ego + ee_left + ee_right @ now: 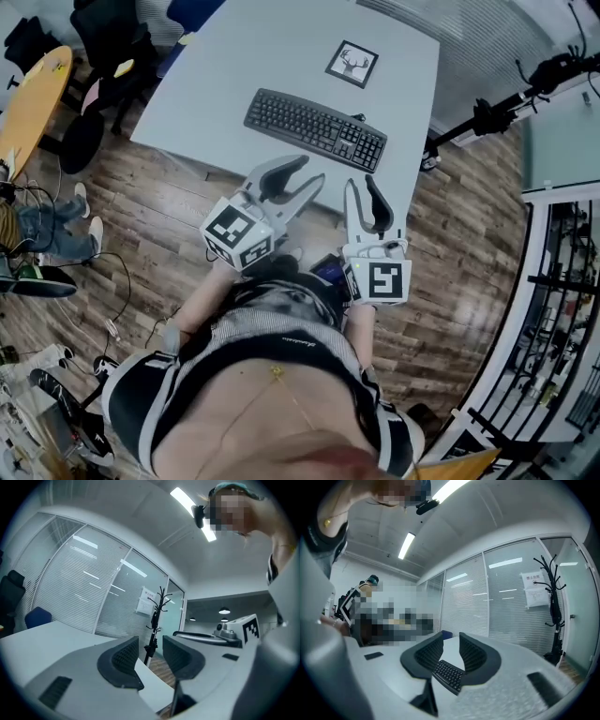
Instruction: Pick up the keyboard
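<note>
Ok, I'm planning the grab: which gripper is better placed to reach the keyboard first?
Right. The right gripper sees the keyboard ahead through its open jaws; the left gripper, also open, looks past the table edge, no keyboard ahead.

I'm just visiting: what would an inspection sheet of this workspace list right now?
Surface: light grey table.
Job's things: black keyboard lying flat near the table's near edge, untouched.
Clutter: framed deer picture beyond the keyboard.
Grippers: left hand-held gripper and right hand-held gripper, both open, empty, short of the keyboard.
Cables: thin cable on the floor, left.
Surroundings: wooden floor, dark chairs, coat stand.
</note>
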`<state>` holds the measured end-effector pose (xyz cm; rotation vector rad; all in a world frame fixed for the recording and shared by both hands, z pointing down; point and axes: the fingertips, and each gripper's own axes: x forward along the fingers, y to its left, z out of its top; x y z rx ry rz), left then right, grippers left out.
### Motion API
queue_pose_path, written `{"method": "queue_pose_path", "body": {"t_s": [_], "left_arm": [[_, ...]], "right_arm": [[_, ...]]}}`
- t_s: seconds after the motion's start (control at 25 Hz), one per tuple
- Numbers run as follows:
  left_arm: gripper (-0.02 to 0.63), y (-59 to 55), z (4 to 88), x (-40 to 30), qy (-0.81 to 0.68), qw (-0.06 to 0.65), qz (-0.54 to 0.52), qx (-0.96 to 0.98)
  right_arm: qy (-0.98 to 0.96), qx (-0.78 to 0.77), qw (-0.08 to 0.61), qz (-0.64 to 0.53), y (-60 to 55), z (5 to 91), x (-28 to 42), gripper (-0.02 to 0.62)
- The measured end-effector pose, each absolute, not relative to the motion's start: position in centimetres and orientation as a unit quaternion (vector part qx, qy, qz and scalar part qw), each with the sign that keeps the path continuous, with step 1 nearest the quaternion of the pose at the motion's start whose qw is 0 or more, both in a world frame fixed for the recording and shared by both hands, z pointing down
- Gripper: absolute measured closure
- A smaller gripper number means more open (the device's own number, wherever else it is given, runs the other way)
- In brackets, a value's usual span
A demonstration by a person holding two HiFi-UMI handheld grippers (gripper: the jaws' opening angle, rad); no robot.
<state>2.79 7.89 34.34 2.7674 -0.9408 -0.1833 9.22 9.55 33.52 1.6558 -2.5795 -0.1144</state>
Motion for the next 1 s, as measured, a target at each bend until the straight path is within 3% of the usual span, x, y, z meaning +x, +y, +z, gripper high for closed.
{"method": "queue_pose_path", "body": {"t_s": [1.0], "left_arm": [[0.471, 0.7, 33.7, 4.2, -0.275, 0.087, -0.051, 0.956]], "right_arm": [[-0.812, 0.582, 0.046, -0.022, 3.0, 33.8, 10.9, 0.511]]}}
